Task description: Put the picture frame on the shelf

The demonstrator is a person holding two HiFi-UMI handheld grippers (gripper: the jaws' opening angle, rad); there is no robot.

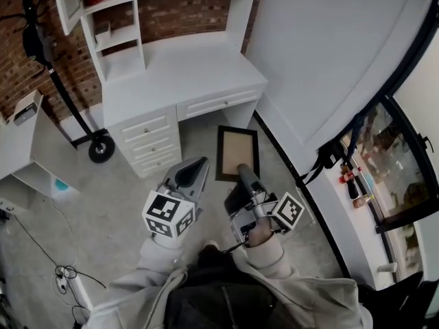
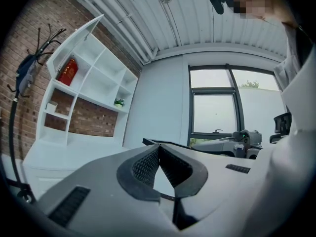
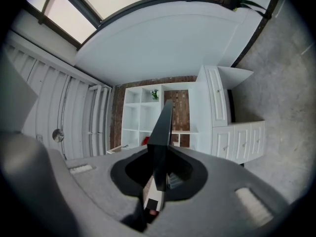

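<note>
Picture frame [image 1: 237, 154] is clamped by its near short edge in the right gripper [image 1: 243, 171], whose jaws stand narrow and pressed on the frame's thickness. In the right gripper view the frame shows edge-on between the pads. Its long axis runs straight out along the jaws, directly toward the shelf [image 1: 121, 38].

The left gripper [image 1: 199, 163] carries nothing. Its jaws are together at the tips (only bare wall shows behind them in the left gripper view). It rides just beside the right one, on the side nearer the shelf's open compartments.

Relative to the shelf, the frame is short of it and well apart, in front of the white desk [image 1: 180, 81] that carries the shelf, and lower than the shelf boards.

Judgement: the carry is under way and placement is not yet begun. The coming move calls for travel along the frame's own long axis, plus a lift to compartment height. The right hand is the working hand.
</note>
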